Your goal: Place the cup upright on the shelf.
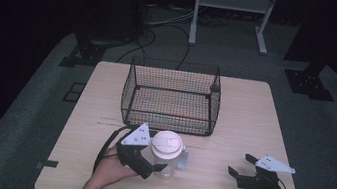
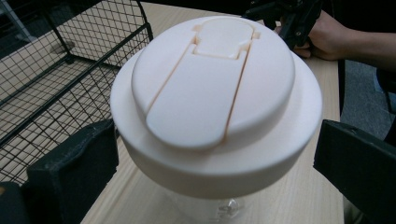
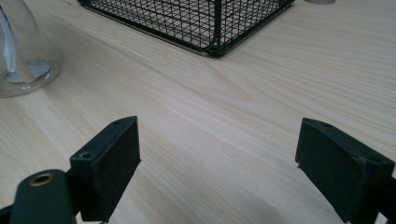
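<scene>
No writing shows on the jar (image 1: 165, 157), which stands between the left gripper (image 2: 215, 163)'s spread jaws, while the right gripper (image 1: 240, 167), at three o'clock, gapes empty.

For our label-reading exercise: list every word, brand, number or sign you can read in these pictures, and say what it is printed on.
There are none to read.
The cream flip-top lid of the clear jar is plain, with moulded seams only.
The black wire basket, the wooden table, the left gripper and the right gripper carry no lettering.
</scene>
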{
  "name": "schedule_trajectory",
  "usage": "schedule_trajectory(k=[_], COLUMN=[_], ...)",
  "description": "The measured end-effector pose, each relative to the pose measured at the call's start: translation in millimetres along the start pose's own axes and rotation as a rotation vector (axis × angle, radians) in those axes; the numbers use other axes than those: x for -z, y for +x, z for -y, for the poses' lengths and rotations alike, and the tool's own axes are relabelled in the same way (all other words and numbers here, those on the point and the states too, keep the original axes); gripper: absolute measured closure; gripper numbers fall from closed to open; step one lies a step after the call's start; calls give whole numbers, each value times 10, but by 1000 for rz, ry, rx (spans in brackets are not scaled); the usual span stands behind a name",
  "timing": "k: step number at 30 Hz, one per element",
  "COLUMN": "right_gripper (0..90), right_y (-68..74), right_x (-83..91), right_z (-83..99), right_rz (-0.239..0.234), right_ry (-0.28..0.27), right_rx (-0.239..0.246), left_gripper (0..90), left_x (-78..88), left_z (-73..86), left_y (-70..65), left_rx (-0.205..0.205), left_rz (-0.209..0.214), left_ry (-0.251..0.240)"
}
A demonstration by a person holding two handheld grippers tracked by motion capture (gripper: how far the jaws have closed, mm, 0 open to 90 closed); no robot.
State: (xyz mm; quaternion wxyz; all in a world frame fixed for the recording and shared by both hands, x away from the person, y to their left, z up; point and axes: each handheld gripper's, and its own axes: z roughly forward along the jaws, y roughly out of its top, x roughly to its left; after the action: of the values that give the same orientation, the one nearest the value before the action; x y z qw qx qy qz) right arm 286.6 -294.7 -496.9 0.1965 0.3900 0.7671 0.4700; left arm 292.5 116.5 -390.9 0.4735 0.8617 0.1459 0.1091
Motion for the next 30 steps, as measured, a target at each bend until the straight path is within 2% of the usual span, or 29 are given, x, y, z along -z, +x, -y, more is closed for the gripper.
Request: schedule_trajectory(k=[8,18,25,30], right_gripper=[129,129,129,129], right_y=[1,1,0,2], right_x=[0,-1,-2,-3], right_z=[0,0,0,-1], right_rz=[-2,-4,-4,-4], right_ry=[0,0,0,0], right_rx=[0,1,3,5], left_gripper=[0,0,44,50], left_x=[-121,-211,-227,-221], left_z=[-66,-98,-111,-131], left_y=[46,38,50,56], left_rx=[19,3,11,19], left_rz=[28,25,31,37], left_ry=[41,85,88,109])
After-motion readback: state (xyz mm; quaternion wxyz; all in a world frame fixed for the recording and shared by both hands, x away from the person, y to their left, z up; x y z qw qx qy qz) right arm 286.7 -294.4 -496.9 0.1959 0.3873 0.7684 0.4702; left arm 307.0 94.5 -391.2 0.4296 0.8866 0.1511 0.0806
